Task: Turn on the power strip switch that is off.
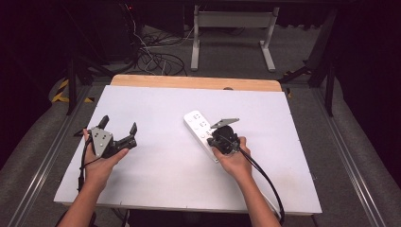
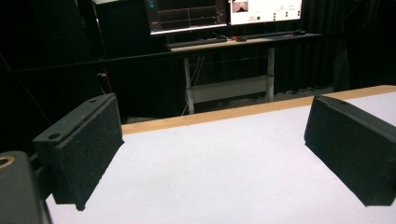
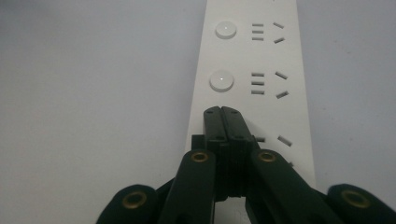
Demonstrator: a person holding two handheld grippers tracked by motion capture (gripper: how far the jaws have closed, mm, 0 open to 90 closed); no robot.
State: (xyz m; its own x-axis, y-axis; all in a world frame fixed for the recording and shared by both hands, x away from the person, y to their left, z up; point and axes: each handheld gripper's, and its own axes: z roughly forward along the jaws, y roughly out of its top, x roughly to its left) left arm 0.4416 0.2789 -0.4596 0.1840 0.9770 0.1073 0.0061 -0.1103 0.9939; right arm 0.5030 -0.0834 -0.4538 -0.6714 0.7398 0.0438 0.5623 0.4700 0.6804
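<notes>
High view: white power strip (image 1: 201, 132) lies at bench (image 1: 156, 179) centre, running 11 to 5 o'clock; my right hand-held gripper (image 1: 222, 137) sits over it.

Left gripper view: my left hand-held gripper (image 2: 212, 154) gapes wide, empty, parked aside.

Right gripper view: jaws pressed together, gripping nothing, tips on the strip, probably to press a switch button (image 3: 221, 80) at 12 o'clock.

The power strip's (image 1: 201, 127) near end is hidden under the right tool (image 1: 221, 138); its far end is cut off in the right gripper view.

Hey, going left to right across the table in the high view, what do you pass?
Left hand holding the open left gripper → bare white table → white power strip, with the shut right gripper over it.
</notes>
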